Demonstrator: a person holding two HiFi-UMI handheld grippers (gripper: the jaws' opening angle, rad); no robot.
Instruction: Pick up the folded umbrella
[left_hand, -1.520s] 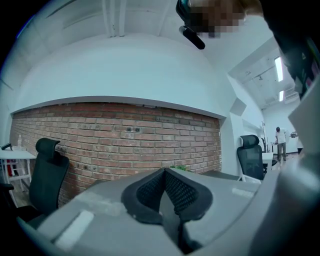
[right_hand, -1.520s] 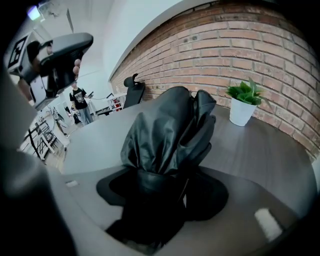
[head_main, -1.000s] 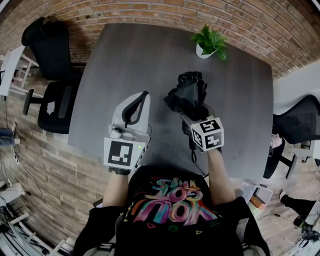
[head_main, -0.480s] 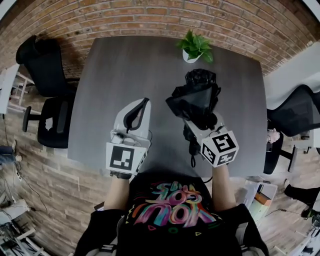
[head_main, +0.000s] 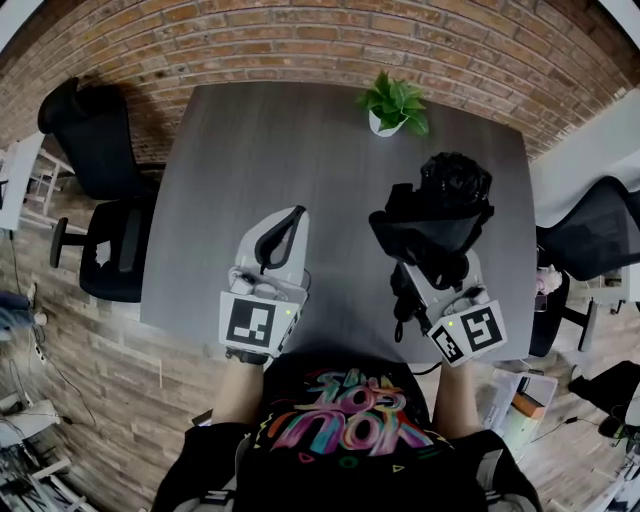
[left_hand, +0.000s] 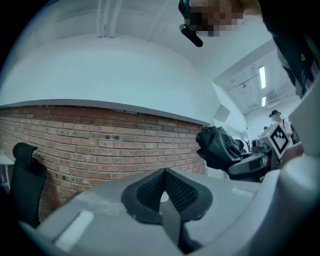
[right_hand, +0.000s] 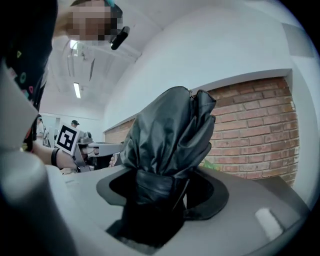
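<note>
1 glossy, crumpled black umbrella (right_hand: 169, 131) fills the right hand-held gripper (right_hand: 161, 196).

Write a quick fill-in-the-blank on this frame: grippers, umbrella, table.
1. The right gripper is shut on the folded black ___.
2. The left gripper, jaws together, holds ___.
3. The potted plant stands on the table by the ___ wall.
Missing: umbrella; nothing; brick.
</note>
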